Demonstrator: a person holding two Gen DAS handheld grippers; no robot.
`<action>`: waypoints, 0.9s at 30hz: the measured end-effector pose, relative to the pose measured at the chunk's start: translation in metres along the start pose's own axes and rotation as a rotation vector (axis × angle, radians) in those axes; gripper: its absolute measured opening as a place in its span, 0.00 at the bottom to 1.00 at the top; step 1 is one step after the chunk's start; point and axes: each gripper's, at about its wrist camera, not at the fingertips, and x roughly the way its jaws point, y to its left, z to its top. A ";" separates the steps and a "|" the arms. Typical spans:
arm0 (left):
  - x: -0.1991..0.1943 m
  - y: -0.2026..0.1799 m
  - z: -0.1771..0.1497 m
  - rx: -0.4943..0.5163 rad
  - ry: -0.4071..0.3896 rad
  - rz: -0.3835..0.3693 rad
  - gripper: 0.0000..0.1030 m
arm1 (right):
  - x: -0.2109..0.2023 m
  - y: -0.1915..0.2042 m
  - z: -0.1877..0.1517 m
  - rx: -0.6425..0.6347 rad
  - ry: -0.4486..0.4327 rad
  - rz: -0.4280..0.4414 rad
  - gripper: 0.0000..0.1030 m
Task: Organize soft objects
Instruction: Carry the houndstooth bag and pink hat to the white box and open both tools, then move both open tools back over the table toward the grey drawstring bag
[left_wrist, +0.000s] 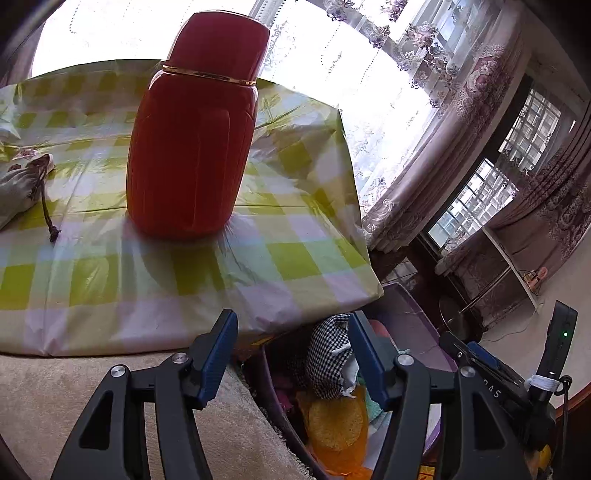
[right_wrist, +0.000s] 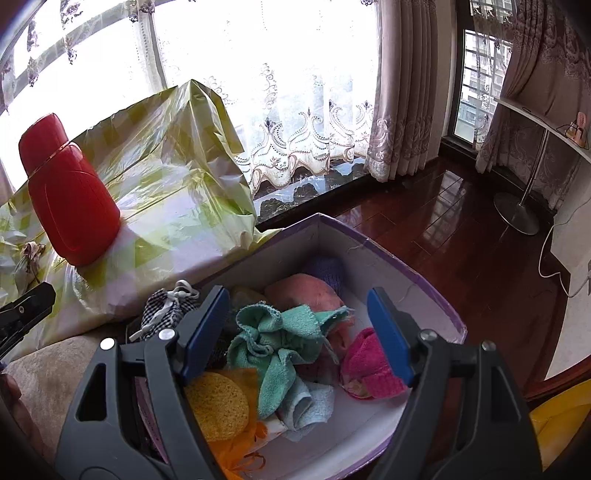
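Nearest my right-hand lens, the right gripper (right_wrist: 295, 332) hangs with its blue pads spread wide and nothing between them, directly over the purple-rimmed box (right_wrist: 413, 266). Inside the box I see a teal cloth (right_wrist: 280, 343) bunched between the pads, a pink towel (right_wrist: 369, 365) at about 4 o'clock from it, a peach towel (right_wrist: 303, 291) at 12 o'clock, a yellow sponge (right_wrist: 218, 402) at 8 o'clock, and a checked pouch (right_wrist: 166, 310) at the box's 10 o'clock edge.

The left gripper (left_wrist: 291, 354) is also wide apart and empty, low at the near edge of the table. The one soft thing I can see outside the box is a pale drawstring bag (left_wrist: 22, 188) on the green-checked tablecloth (left_wrist: 288, 258). From the left pads it lies at about 10 o'clock, well apart, past the red flask (left_wrist: 195, 147), which stands upright between. The bag's long axis seems to run toward the frame's left edge, with its cord (left_wrist: 46, 210) trailing toward 6 o'clock; much of it is cut off, so I cannot be sure. I judge the left gripper the nearer one, and the reach would need to skirt the flask on its 9 o'clock side.

The cloth is glossy, creased plastic, likely slippery. The box sits beside the table, against a beige cushion (left_wrist: 55, 387). Beyond are lace curtains (right_wrist: 295, 122), bright windows and a dark polished wood floor (right_wrist: 443, 229).
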 end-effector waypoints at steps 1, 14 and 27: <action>-0.002 0.002 0.000 -0.001 -0.004 0.017 0.61 | 0.000 0.004 -0.001 -0.008 0.003 0.011 0.77; -0.028 0.046 0.003 -0.033 -0.053 0.260 0.61 | -0.012 0.075 -0.019 -0.164 0.029 0.138 0.77; -0.051 0.110 0.008 -0.146 -0.073 0.396 0.61 | -0.019 0.164 -0.033 -0.327 0.043 0.245 0.77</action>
